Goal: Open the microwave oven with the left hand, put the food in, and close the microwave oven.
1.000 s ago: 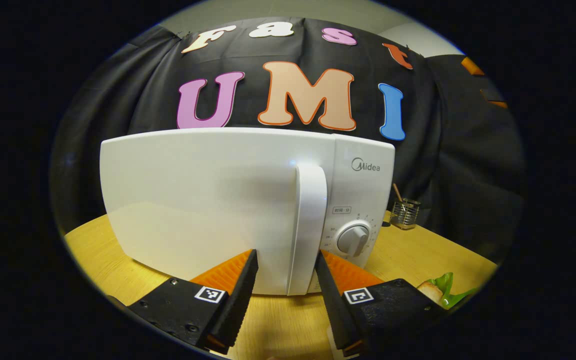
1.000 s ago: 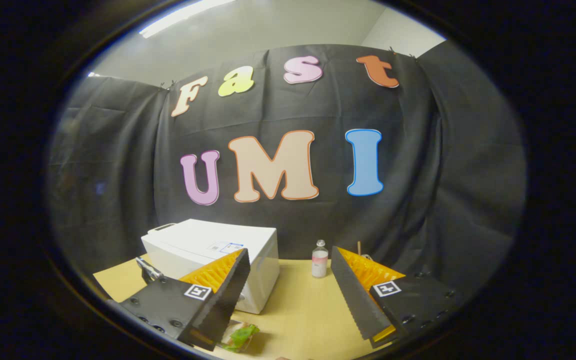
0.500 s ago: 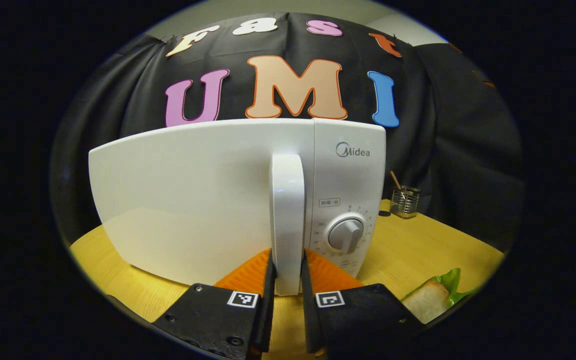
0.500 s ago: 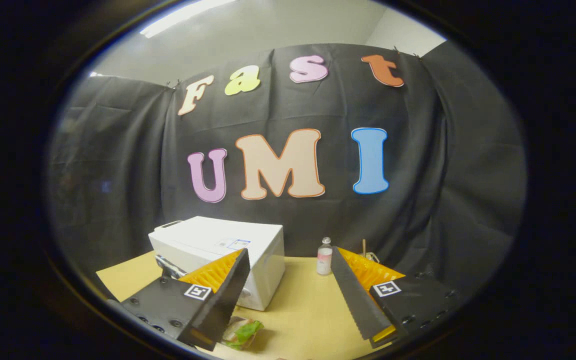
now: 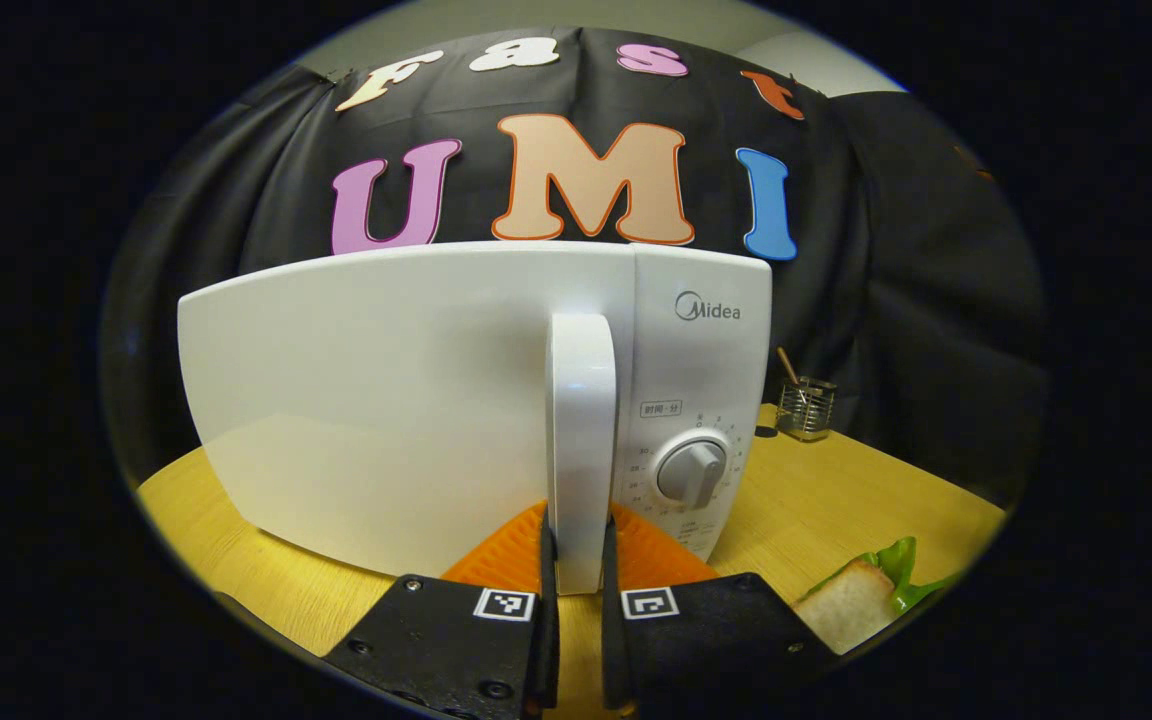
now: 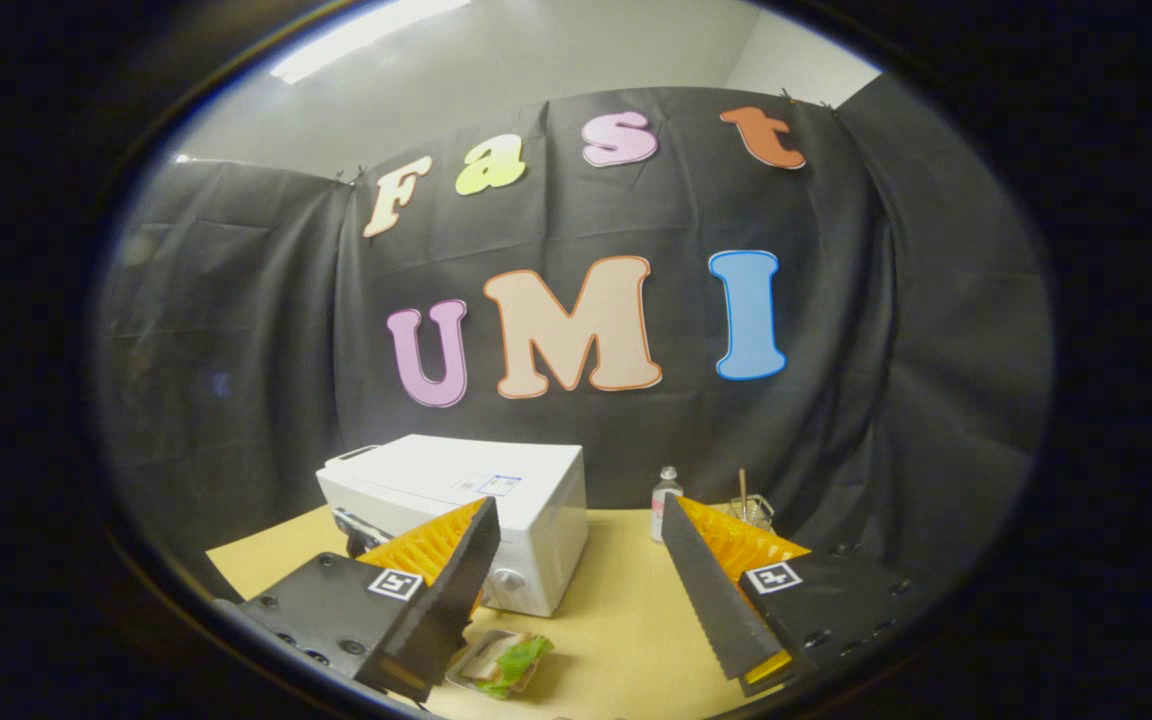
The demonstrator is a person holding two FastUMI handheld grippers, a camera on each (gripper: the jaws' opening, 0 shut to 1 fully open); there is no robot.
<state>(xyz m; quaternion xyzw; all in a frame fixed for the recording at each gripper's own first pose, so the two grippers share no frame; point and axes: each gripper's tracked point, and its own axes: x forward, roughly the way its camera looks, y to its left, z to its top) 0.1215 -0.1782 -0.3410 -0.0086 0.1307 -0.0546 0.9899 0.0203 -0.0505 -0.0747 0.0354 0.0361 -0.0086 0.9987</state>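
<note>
Left tongs (image 5: pixel 573 560) are clamped on the lower end of the microwave's door handle (image 5: pixel 581 440), both fingers pressing its sides, while the door (image 5: pixel 376 400) looks shut against the microwave oven (image 5: pixel 696 340). Right tongs (image 6: pixel 576 580) hang spread apart above the worktop (image 6: pixel 616 620), holding nothing. Food (image 6: pixel 501 660), a sandwich with green leaves, lies on the worktop just in front of the oven. By this showing, only the grasp is made; pulling the door open, loading the food and closing are left.

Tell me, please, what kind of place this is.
Probably a staged recording booth, not a real kitchen: a white microwave oven and a sandwich sit on a wooden table before a black cloth wall.
</note>
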